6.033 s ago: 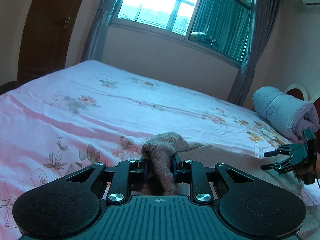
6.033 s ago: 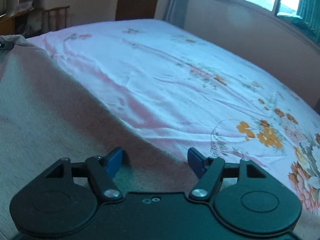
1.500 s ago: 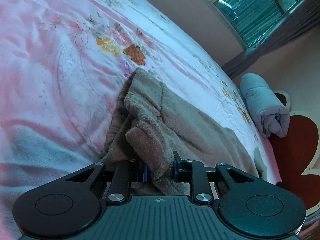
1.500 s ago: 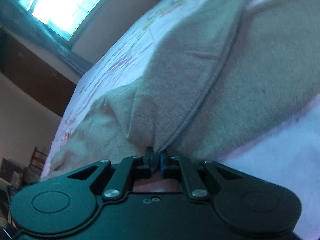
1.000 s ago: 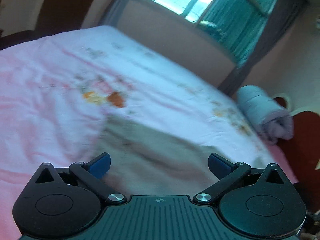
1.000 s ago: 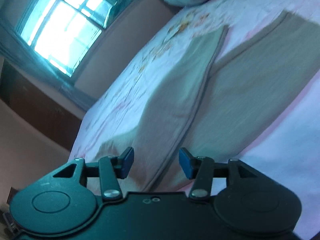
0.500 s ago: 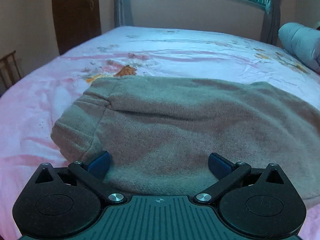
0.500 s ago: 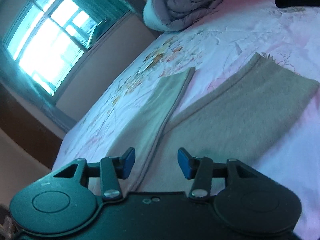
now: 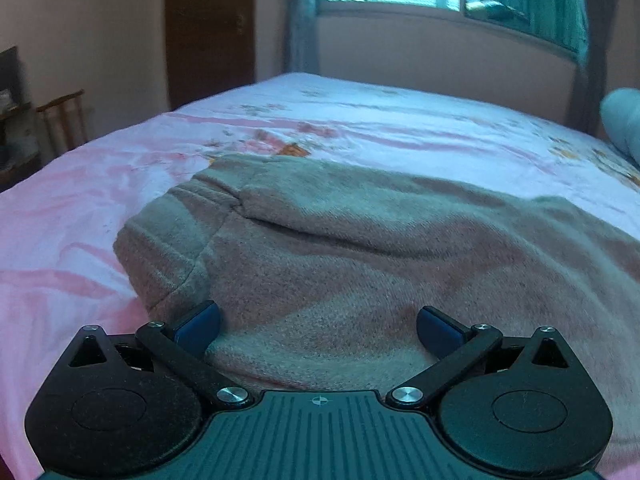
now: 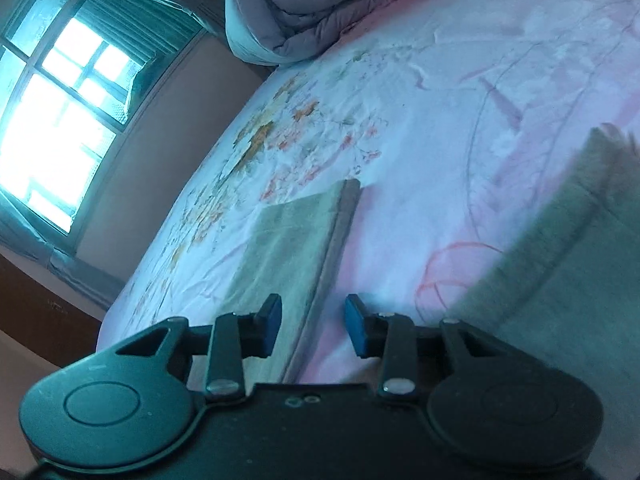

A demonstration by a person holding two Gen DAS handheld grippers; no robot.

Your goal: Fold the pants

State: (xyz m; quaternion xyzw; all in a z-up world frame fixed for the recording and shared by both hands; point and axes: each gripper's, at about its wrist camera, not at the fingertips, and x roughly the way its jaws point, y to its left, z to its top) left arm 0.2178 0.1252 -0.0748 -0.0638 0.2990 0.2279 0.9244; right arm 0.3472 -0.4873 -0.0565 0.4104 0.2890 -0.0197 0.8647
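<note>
i've just let go with both: left tongs [image 9: 318,330] and right tongs [image 10: 313,326] now gape empty over the pants [image 9: 360,248], spread flat on the bed [image 9: 80,208], ready for folding.

floral bedsheet [image 9: 380,128] | rolled quilt [image 10: 312,4] | window [image 10: 52,132] | wooden door [image 9: 210,28]

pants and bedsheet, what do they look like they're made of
Pants: likely a thick fleece or brushed knit, matte taupe, with a fuzzy nap and soft rounded folds. Bedsheet: probably thin woven cotton or a blend, smooth, pink floral print, fine sharp creases.
</note>
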